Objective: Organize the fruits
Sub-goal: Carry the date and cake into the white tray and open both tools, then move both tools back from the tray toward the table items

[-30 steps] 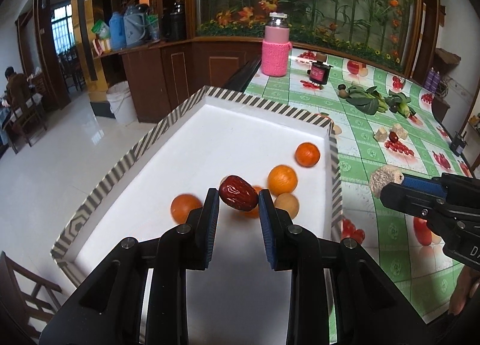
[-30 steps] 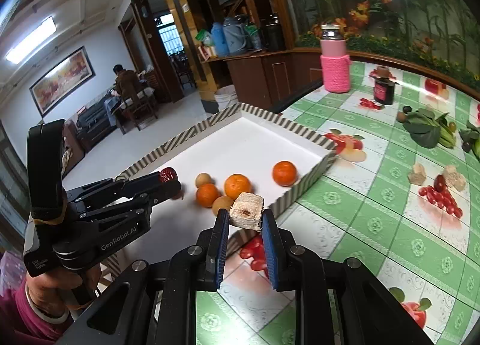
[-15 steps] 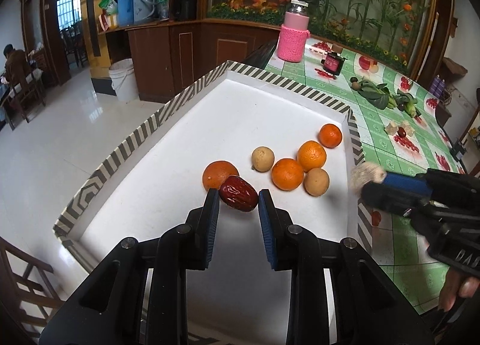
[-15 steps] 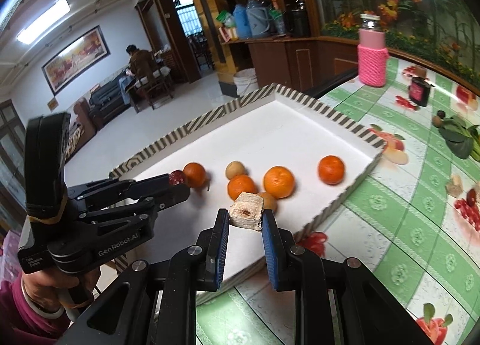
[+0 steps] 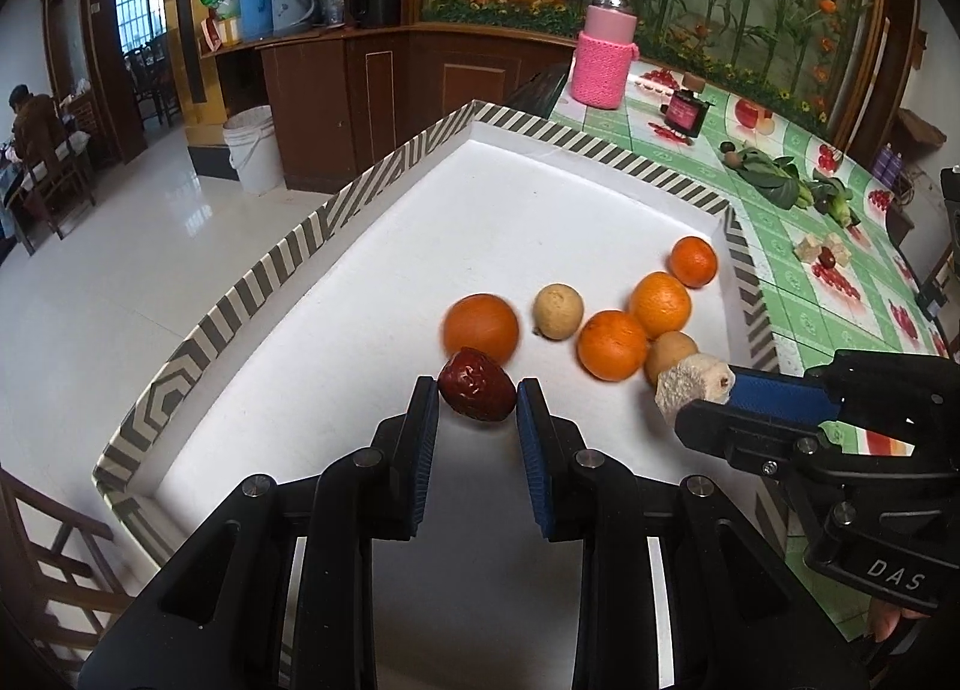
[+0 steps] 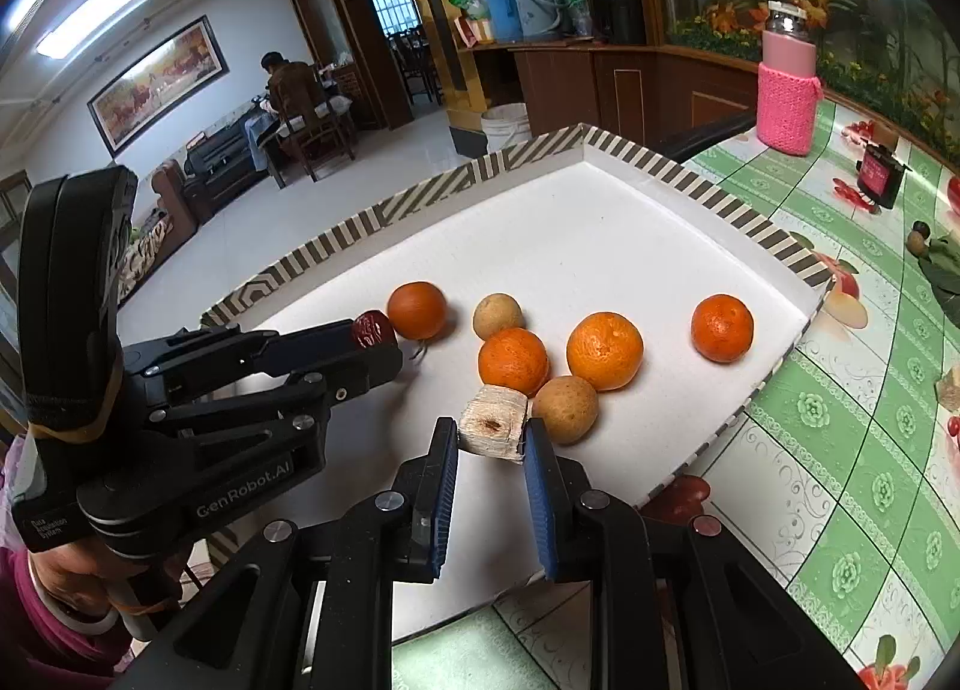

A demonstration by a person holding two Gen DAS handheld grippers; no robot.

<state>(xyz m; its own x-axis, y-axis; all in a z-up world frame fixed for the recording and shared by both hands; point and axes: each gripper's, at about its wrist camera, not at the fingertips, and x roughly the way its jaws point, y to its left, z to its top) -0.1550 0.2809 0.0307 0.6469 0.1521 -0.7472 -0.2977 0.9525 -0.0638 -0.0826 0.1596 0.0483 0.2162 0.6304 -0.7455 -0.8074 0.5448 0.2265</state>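
A white tray with a striped rim (image 5: 372,174) (image 6: 708,192) holds several oranges (image 5: 482,327) (image 6: 604,351) and two tan round fruits (image 5: 558,311) (image 6: 564,409). My left gripper (image 5: 477,405) is shut on a dark red date (image 5: 477,393) over the tray's near part, next to the leftmost orange; it also shows in the right wrist view (image 6: 375,333). My right gripper (image 6: 492,438) is shut on a pale tan chunk (image 6: 493,429) just above the tray, touching or nearly touching a tan fruit; the chunk shows in the left wrist view (image 5: 690,387).
The tray lies at the edge of a green fruit-print tablecloth (image 6: 852,420). On it stand a pink-sleeved bottle (image 5: 603,57) (image 6: 786,84) and a small dark jar (image 5: 687,111), with leafy greens (image 5: 771,174), more pale chunks and red dates (image 5: 825,255).
Both grippers have moved in over the tray and lower, each keeping its hold. The right gripper with the chunk now sits beside the tan fruit; the date is next to the leftmost orange.
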